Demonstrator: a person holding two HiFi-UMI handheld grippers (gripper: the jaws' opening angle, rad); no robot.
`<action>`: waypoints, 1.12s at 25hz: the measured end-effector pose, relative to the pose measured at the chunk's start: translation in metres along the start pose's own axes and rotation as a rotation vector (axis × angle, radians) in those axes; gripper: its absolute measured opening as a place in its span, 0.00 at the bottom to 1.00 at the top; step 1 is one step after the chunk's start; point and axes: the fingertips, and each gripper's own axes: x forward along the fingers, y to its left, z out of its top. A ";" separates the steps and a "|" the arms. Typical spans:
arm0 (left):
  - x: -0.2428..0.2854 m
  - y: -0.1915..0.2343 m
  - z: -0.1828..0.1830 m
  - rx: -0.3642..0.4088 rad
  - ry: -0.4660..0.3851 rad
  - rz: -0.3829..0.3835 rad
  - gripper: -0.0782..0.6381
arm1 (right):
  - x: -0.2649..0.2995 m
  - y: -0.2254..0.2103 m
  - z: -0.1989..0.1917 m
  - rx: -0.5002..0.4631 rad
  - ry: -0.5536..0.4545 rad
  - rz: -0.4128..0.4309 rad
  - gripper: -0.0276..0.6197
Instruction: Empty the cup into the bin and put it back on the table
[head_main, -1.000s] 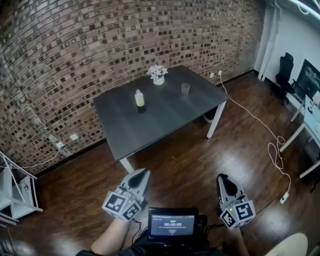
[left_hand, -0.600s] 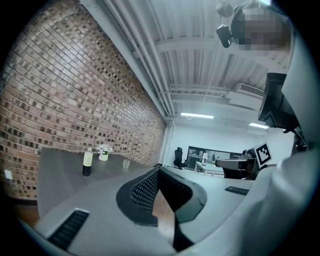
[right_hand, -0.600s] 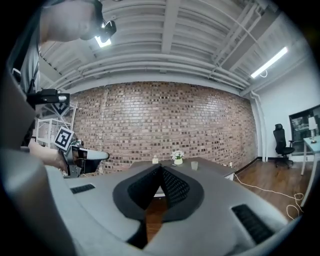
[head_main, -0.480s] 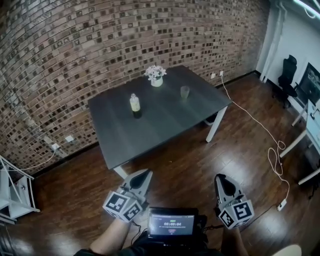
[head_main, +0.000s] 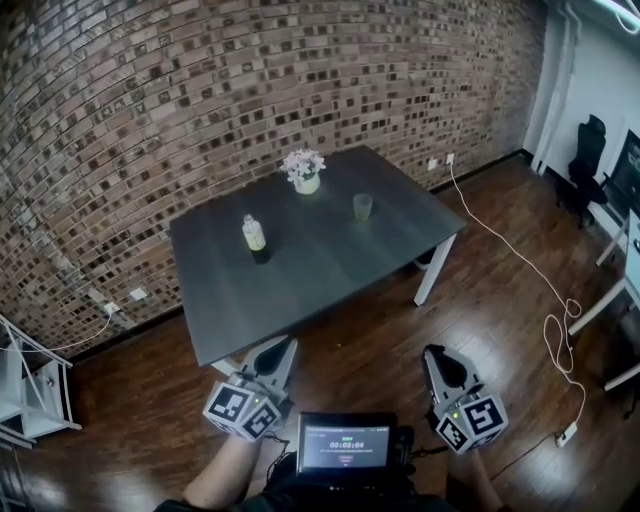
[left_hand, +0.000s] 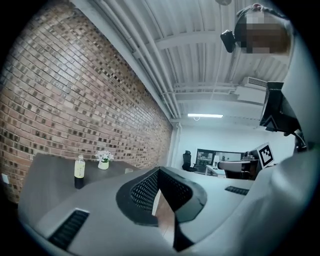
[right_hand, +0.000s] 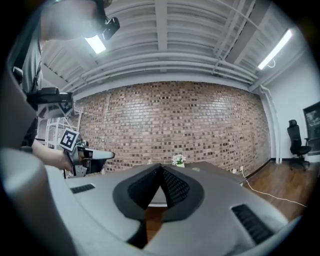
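A small translucent cup (head_main: 363, 207) stands on the right half of a dark grey table (head_main: 320, 265) by the brick wall. Both grippers hover low over the wooden floor, well short of the table's near edge. My left gripper (head_main: 285, 348) is shut with nothing in it, its tips meeting in the left gripper view (left_hand: 159, 171). My right gripper (head_main: 431, 353) is shut and empty too, jaws closed to a point (right_hand: 161, 167). A dark shape (head_main: 426, 259) sits under the table's right corner; I cannot tell whether it is the bin.
A yellow-labelled bottle (head_main: 254, 236) and a white pot of flowers (head_main: 304, 170) share the table. A white cable (head_main: 520, 262) snakes over the floor at the right, by a white desk (head_main: 625, 300) and an office chair (head_main: 588, 160). A white rack (head_main: 20, 390) stands left.
The table has slid down and to the left in the head view and looks a little nearer. Both grippers keep the same low, shut pose.
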 end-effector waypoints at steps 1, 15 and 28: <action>0.008 0.001 -0.001 0.003 0.000 0.006 0.11 | 0.005 -0.008 0.001 0.000 0.001 0.005 0.05; 0.116 0.051 -0.003 0.027 0.004 0.003 0.11 | 0.096 -0.082 0.006 -0.005 0.010 0.030 0.05; 0.226 0.150 0.012 0.023 0.008 -0.021 0.11 | 0.233 -0.136 0.030 -0.046 0.070 -0.015 0.05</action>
